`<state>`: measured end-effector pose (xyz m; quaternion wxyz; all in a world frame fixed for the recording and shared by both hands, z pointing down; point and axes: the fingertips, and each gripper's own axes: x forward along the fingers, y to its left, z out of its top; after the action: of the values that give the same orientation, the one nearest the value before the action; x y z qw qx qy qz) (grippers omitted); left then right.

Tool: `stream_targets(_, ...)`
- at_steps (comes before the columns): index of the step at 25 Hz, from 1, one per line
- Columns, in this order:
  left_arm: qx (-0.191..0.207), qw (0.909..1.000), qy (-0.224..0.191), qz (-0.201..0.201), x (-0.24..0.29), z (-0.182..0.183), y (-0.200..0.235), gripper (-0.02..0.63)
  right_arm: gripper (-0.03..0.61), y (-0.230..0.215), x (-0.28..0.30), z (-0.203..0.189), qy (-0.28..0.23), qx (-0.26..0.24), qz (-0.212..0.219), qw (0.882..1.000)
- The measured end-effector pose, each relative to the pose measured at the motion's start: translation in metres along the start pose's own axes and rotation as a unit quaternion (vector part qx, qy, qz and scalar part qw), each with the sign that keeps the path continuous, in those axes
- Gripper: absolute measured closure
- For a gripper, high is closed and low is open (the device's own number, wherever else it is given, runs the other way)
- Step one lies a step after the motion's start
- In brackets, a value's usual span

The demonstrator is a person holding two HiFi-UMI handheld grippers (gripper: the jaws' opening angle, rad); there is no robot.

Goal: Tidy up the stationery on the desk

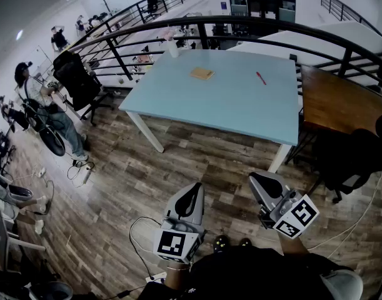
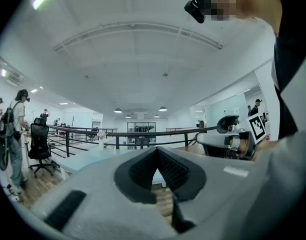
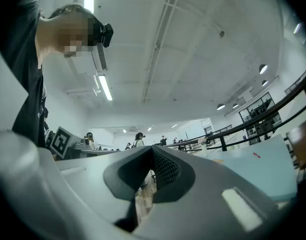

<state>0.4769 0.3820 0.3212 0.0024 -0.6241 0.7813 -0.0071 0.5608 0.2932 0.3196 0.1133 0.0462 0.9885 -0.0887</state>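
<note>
A light blue desk stands ahead of me, well beyond both grippers. On it lie a tan notepad and a red pen, with a white bottle at its far left corner. My left gripper and right gripper hang low over the wooden floor, short of the desk, both shut and holding nothing. In the left gripper view the jaws of the left gripper meet at a tip. The right gripper looks the same, with the red pen small on the desk far off.
A brown wooden table adjoins the desk on the right, with a black chair in front of it. A curved black railing runs behind. Another black chair and a seated person are at left. Cables lie on the floor.
</note>
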Motion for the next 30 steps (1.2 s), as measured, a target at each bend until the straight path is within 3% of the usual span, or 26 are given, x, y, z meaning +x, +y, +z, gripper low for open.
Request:
stream_targets(10, 0.003, 1.0000, 0.001, 0.004, 0.009, 0.003, -0.009, 0.615, 0.568, -0.014, -0.009, 0.000, -0.007, 0.025, -0.007, 1.000)
stream_targets(24, 0.009, 0.9992, 0.037, -0.009, 0.022, -0.017, -0.057, 0.615, 0.568, -0.029, -0.066, -0.002, -0.012, 0.035, -0.027, 0.999)
stream_targets(30, 0.009, 0.9994, 0.024, -0.023, 0.025, -0.017, -0.076, 0.615, 0.568, -0.028, -0.082, -0.006, 0.004, 0.030, -0.030, 0.999)
